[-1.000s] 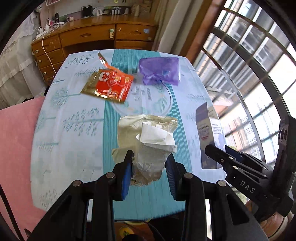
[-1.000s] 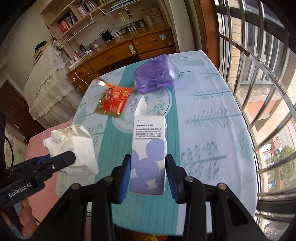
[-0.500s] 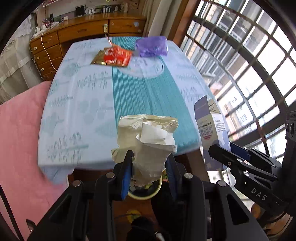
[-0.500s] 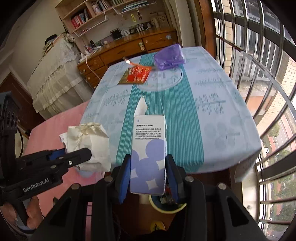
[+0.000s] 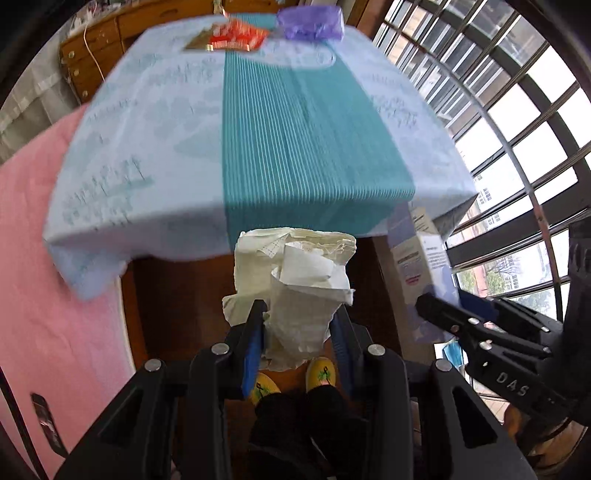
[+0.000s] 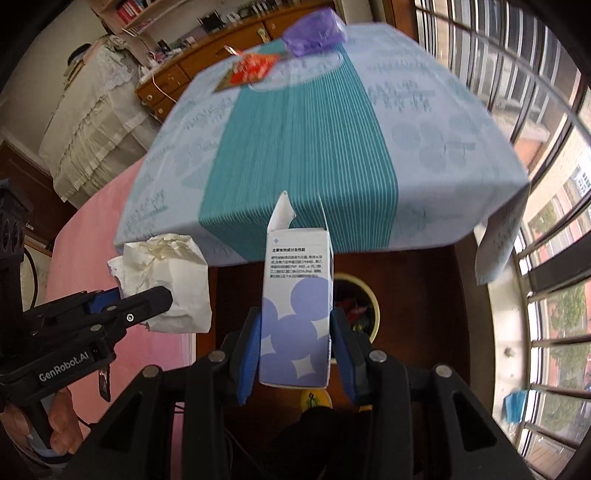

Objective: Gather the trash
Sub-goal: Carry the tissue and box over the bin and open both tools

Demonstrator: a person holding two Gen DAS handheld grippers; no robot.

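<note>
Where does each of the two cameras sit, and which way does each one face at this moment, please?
Left wrist view: sits on the left tongs, looking down along them at the crumpled paper they grip, the table edge beyond; yellow slippers and dark trouser legs show below.
Right wrist view: sits on the right tongs, looking down at the purple-and-white carton they grip, a bin behind; a hand shows.
Shared: each sees the other's tongs and load, plus the red wrapper and purple bag.
</note>
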